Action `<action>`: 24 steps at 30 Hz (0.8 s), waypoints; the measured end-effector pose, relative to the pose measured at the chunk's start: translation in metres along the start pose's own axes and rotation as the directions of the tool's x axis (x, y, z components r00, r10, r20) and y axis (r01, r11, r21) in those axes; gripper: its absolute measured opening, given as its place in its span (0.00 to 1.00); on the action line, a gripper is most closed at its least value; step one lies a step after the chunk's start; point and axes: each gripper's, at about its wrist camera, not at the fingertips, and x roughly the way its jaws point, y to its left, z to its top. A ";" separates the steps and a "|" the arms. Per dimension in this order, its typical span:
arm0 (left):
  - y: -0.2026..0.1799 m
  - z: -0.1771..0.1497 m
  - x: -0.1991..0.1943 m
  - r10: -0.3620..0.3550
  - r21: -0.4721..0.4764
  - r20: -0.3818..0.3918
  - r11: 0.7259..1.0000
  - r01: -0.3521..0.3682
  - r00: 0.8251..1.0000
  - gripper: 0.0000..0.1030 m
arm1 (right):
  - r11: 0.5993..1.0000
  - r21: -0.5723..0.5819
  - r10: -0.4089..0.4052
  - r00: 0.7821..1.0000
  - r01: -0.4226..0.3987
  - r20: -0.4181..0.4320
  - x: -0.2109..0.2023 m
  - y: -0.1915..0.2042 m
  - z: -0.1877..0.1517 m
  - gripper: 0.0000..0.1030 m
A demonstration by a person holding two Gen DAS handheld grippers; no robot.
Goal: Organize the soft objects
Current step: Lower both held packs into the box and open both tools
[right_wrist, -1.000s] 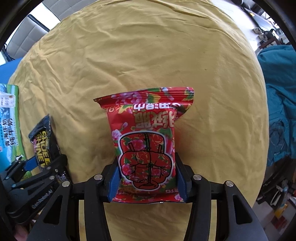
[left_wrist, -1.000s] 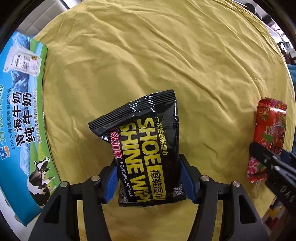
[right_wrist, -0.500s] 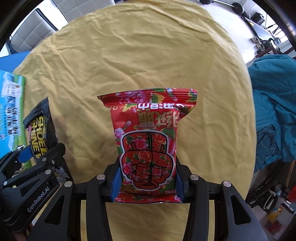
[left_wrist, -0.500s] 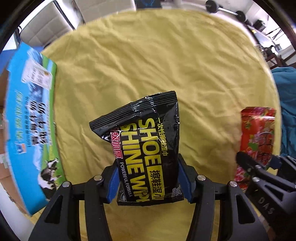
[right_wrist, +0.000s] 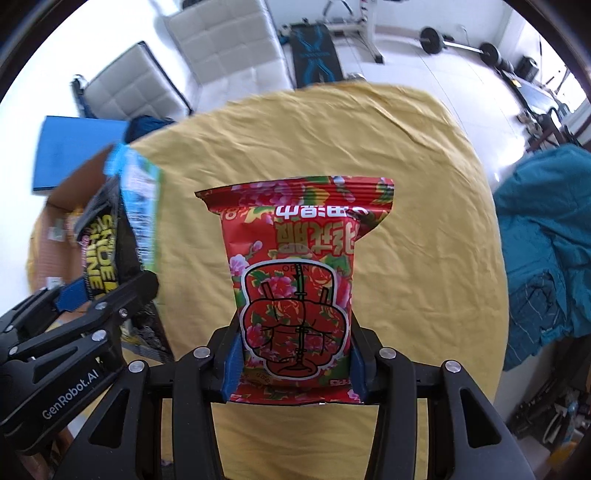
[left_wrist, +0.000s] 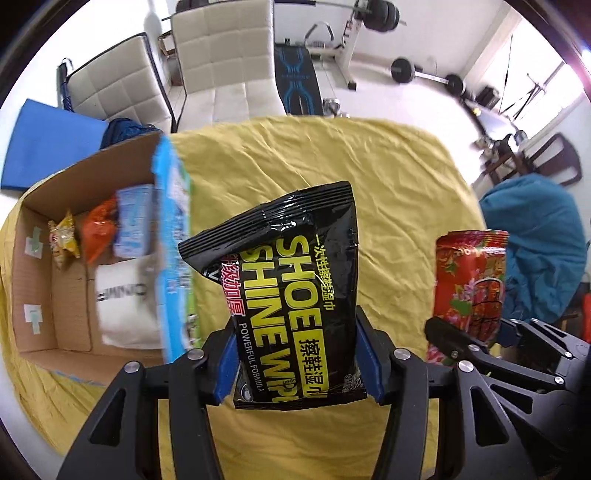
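Observation:
My left gripper (left_wrist: pixel 297 363) is shut on a black shoe shine wipes pack (left_wrist: pixel 291 295), held clear above the yellow cloth (left_wrist: pixel 388 177). The blue pads press the pack's lower sides. My right gripper (right_wrist: pixel 295 363) is shut on a red floral tissue pack (right_wrist: pixel 295 273), also lifted off the cloth. In the left wrist view the red pack (left_wrist: pixel 469 280) hangs at the right. In the right wrist view the black pack (right_wrist: pixel 99 258) and the left gripper (right_wrist: pixel 79 291) show at the left. An open cardboard box (left_wrist: pixel 48 317) stands left of the black pack.
The box holds a white pack (left_wrist: pixel 122 299), an orange pack (left_wrist: pixel 98 232), a yellow pack (left_wrist: pixel 64 236) and a light blue pack (left_wrist: pixel 133 221). Its blue printed flap (left_wrist: pixel 173 236) stands up. White chairs (left_wrist: pixel 221 62), gym gear (left_wrist: pixel 369 22) and teal fabric (right_wrist: pixel 546 240) surround the table.
Both grippers rose well above the cloth with their packs still gripped. The views tilted up, bringing the open box's inside and the room beyond the table into sight.

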 end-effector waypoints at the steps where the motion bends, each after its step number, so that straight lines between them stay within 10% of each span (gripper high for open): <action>1: 0.014 -0.002 -0.010 -0.014 -0.007 0.008 1.000 0.014 1.000 0.50 | 1.000 -0.007 0.013 1.000 -0.013 0.011 -0.010 0.010 -0.001 0.47; 12: 0.172 -0.014 -0.063 -0.038 -0.111 0.021 0.993 0.040 0.999 0.50 | 0.980 -0.126 0.159 0.987 -0.156 0.014 -0.030 0.173 -0.003 0.47; 24: 0.328 0.011 0.000 0.010 -0.122 -0.175 0.992 -0.032 0.985 0.51 | 0.957 -0.155 0.216 0.960 -0.245 -0.180 0.099 0.315 0.002 0.47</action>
